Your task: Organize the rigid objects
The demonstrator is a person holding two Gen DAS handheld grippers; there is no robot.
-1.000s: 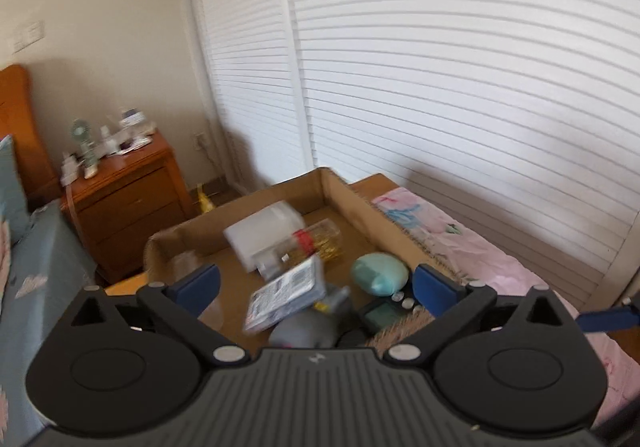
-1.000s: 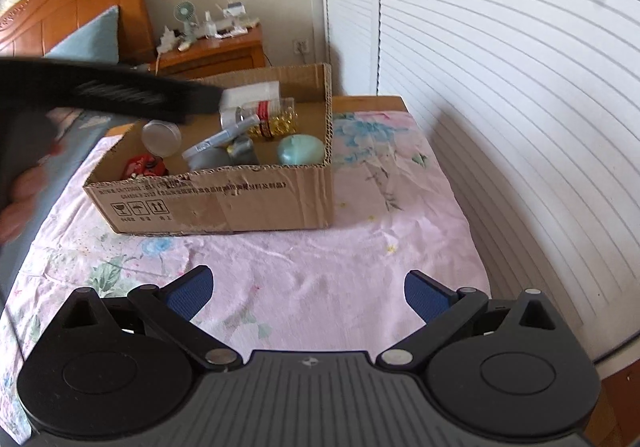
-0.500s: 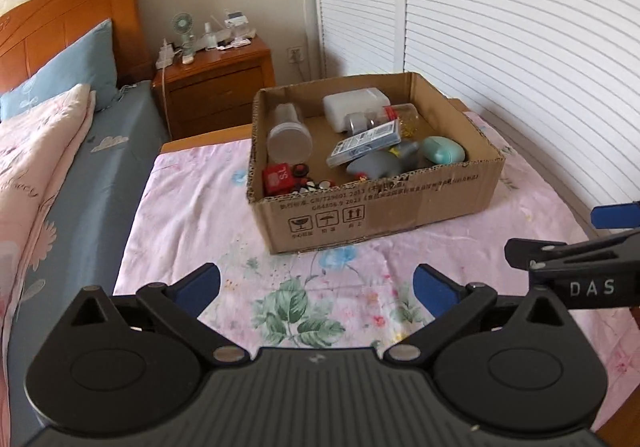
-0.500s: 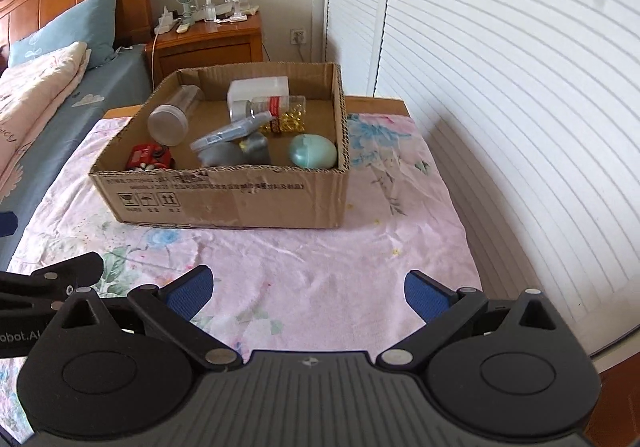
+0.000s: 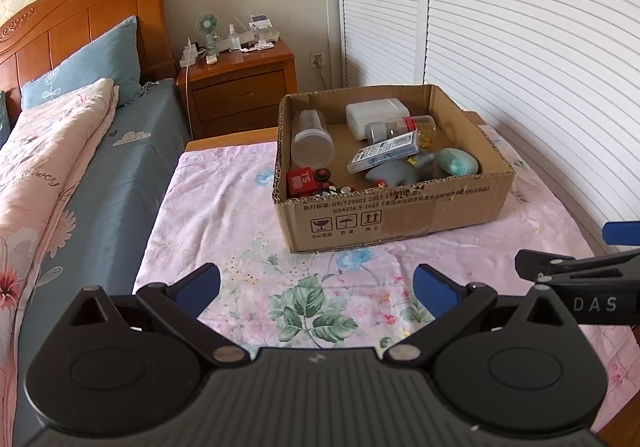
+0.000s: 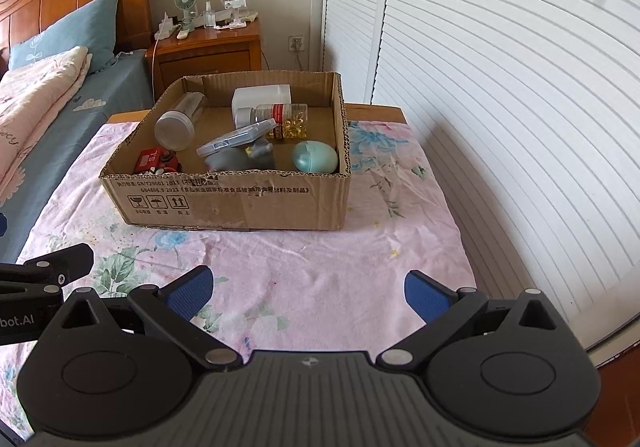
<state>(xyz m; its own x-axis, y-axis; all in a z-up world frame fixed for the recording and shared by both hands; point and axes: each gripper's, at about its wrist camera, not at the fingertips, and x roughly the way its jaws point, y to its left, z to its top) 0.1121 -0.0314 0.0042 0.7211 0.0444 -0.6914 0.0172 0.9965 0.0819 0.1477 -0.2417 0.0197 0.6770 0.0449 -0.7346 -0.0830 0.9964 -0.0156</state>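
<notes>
An open cardboard box (image 5: 400, 215) (image 6: 240, 203) sits on a table under a pink floral cloth (image 5: 248, 239). Inside lie a clear jar (image 5: 312, 139) (image 6: 176, 127), a white container (image 5: 376, 115) (image 6: 260, 97), a capsule bottle (image 5: 404, 127) (image 6: 286, 117), a flat plastic case (image 5: 384, 155) (image 6: 236, 139), a teal egg-shaped case (image 5: 458, 163) (image 6: 314, 157), a grey object (image 5: 390, 175) and a red toy (image 5: 304, 181) (image 6: 154, 161). My left gripper (image 5: 316, 287) is open and empty, well short of the box. My right gripper (image 6: 306, 289) is open and empty too, beside the left.
A bed with a blue sheet and pink quilt (image 5: 52, 175) runs along the left. A wooden nightstand (image 5: 240, 87) with a small fan stands behind the table. White louvred doors (image 5: 520, 47) close off the right side. The right gripper's finger (image 5: 576, 267) shows at the left view's edge.
The left gripper has pulled back from above the box to the table's near side, empty. The right gripper has barely moved.
</notes>
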